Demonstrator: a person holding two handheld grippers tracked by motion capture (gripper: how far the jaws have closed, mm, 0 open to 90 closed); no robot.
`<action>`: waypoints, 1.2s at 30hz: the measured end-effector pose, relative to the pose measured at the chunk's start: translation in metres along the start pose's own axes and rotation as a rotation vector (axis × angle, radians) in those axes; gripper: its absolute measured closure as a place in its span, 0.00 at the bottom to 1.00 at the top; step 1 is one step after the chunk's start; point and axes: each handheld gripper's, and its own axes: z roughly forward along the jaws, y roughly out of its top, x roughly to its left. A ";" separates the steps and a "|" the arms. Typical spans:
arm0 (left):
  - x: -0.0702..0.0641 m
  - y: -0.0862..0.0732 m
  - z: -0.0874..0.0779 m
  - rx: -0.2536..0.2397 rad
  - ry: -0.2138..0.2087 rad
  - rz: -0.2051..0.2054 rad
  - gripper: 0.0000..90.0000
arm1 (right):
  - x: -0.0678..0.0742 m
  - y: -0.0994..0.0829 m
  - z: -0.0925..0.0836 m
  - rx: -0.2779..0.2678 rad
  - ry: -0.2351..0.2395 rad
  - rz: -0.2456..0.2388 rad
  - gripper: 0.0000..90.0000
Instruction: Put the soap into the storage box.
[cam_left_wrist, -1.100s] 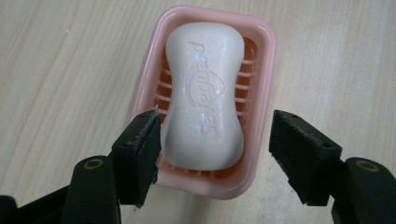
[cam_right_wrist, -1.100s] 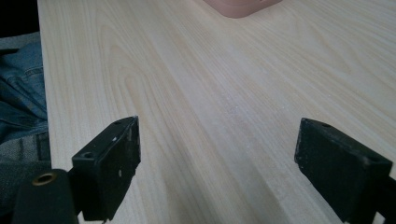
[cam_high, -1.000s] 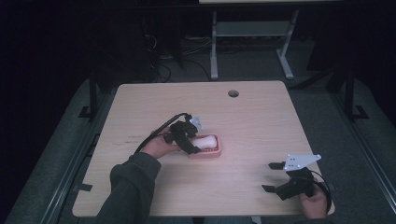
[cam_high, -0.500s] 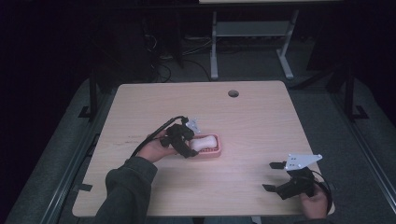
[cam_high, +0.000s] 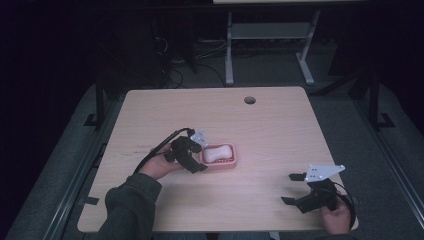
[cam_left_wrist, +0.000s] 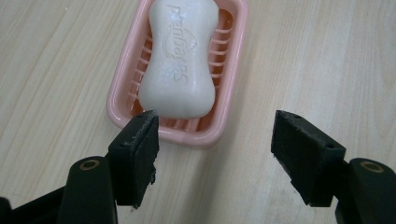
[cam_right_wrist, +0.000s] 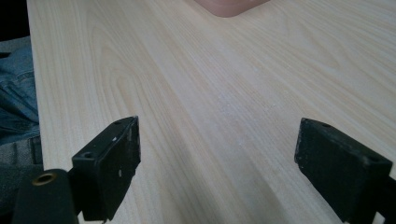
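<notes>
Soap (cam_left_wrist: 180, 60) in its pink dish (cam_left_wrist: 232, 79), left of the bench (cam_high: 280, 130) centre.
In the left gripper view, the left gripper (cam_left_wrist: 215, 144) holds its fingers (cam_left_wrist: 137, 154) apart just short of the dish's near end, soap lying at 12 o'clock. Right gripper (cam_high: 294, 189) sits well apart at 4 o'clock, fingers spread over bare wood.

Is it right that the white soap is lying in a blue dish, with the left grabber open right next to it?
Not quite: the dish is pink, not blue, as the left gripper view shows. The rest holds: the white soap lies in it, and the left gripper is open right beside it.
</notes>
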 end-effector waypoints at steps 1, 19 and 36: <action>0.000 -0.001 -0.001 0.002 -0.002 0.009 0.35 | 0.000 0.000 0.000 0.001 0.001 0.002 0.16; -0.013 -0.015 -0.006 0.000 0.003 0.018 0.34 | 0.000 -0.001 -0.002 -0.003 -0.019 0.015 0.16; -0.024 -0.038 -0.016 -0.021 0.008 -0.008 0.32 | 0.001 -0.001 -0.003 -0.003 -0.028 0.016 0.16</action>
